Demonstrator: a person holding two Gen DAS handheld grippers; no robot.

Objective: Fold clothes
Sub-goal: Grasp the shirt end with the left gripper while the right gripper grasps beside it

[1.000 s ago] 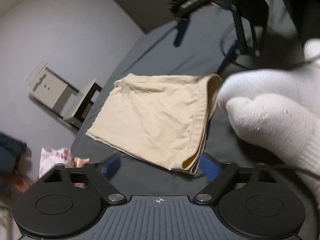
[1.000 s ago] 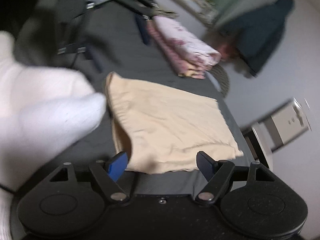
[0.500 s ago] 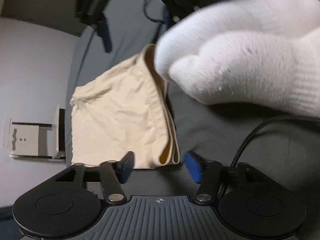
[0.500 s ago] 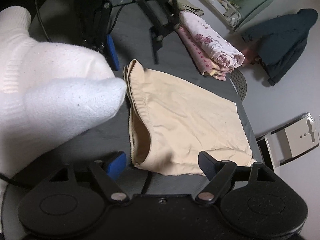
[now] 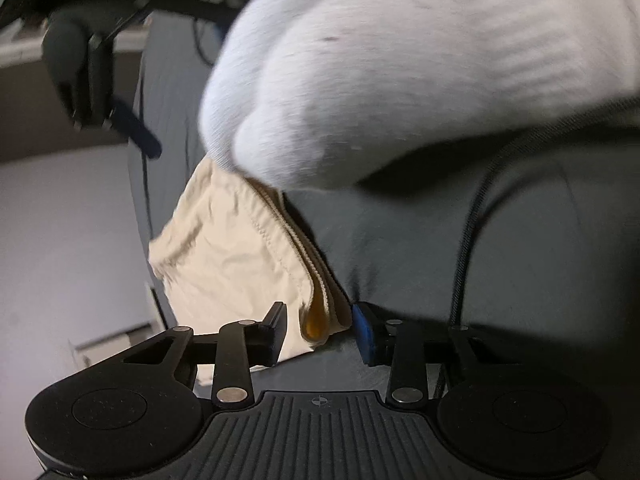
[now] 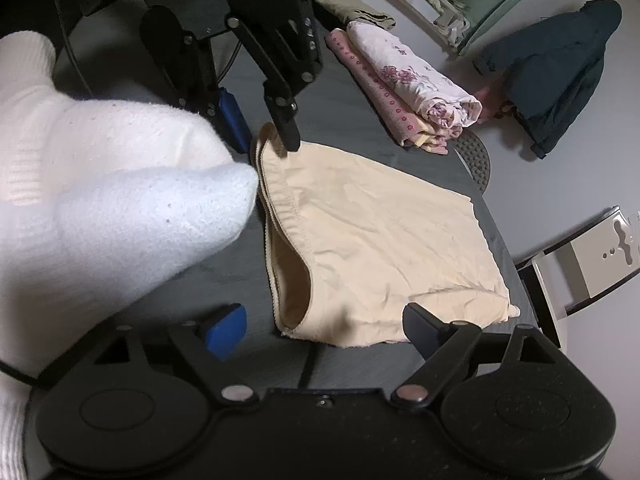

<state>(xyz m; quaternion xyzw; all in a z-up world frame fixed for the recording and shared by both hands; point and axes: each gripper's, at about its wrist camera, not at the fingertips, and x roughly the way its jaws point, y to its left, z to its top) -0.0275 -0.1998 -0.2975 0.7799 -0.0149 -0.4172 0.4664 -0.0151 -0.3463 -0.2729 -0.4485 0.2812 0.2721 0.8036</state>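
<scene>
Beige fabric, a folded pair of cotton underpants [image 5: 236,264], fills the middle of our left wrist view, lying on the dark grey tabletop [image 5: 520,240]. Our left gripper [image 5: 320,330] has its jaws partly open around the garment's thick folded edge at the 6 o'clock corner: the blue-padded finger [image 5: 366,336] sits just beside the hem, the black finger [image 5: 276,330] rests over the flat cloth, and the fabric lies between them without being pinched. At 12 to 2 o'clock a large white knitted sock-like form [image 5: 400,72] looms over the garment's far edge, blurred. At 10 o'clock we see our right gripper [image 5: 116,116], small and blurred; from this view we cannot tell how its jaws stand. A black cable [image 5: 464,248] curves down at 3 o'clock.

From the right wrist view, our right gripper [image 6: 320,326] is wide open and holds nothing, its blue pad [image 6: 224,328] and black finger [image 6: 424,326] straddling the near edge of the underpants [image 6: 380,248]. The left gripper [image 6: 264,120] stands at 12 o'clock over the far corner. The white sock form [image 6: 120,200] sits at 9 o'clock, its tip touching the hem. At 1 o'clock lies a stack of folded pink floral cloths [image 6: 408,84], and a dark blue jacket [image 6: 560,68] lies on the floor at 2 o'clock.
</scene>
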